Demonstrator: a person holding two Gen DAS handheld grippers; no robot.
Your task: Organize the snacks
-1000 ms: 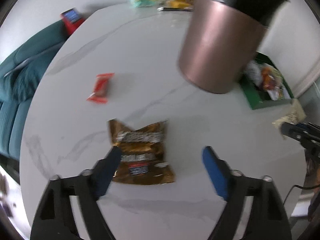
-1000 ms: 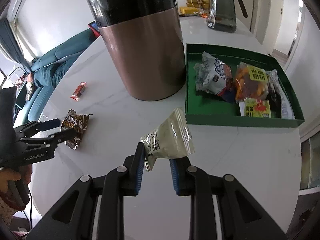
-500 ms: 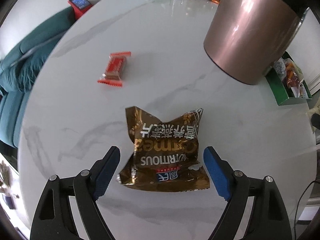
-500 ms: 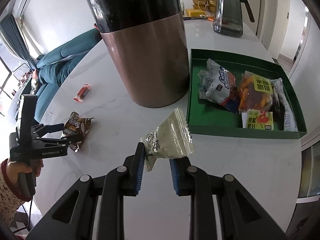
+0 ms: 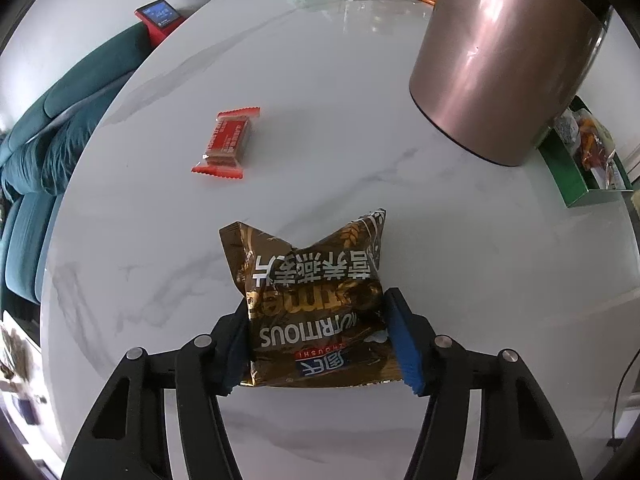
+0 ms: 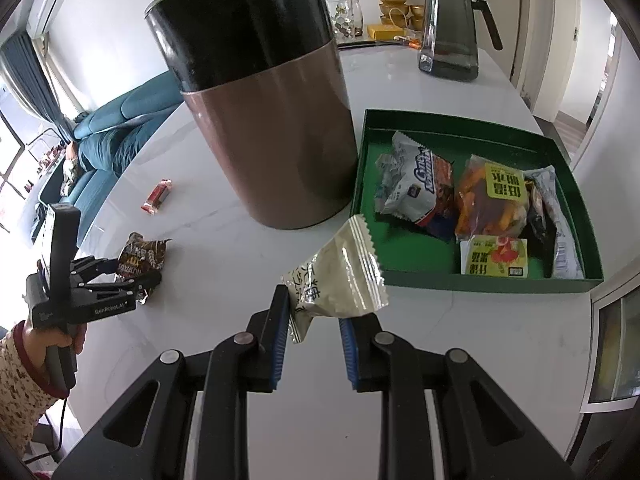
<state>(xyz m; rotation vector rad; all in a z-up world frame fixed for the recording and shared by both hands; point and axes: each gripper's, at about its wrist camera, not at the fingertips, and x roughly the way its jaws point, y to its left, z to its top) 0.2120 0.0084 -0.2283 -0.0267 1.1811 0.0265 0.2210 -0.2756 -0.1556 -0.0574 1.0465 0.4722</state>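
a home living room: teal sofa [image 5: 60, 128] beside marble table [image 5: 320, 80].

Both views are bright with soft daylight. Pale glare streaks run down the copper canister [image 5: 496, 64] beyond the jaws, and the marble table [image 5: 320, 152] shows faint reflections and soft shadows. Fisheye curvature bends the edges, corners go black, and the far left edge looks slightly smeared.

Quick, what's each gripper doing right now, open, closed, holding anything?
Left gripper: jaws just closing, pads pressing the brown oatmeal packet on the table.
Right gripper: shut on the pale green sachet.
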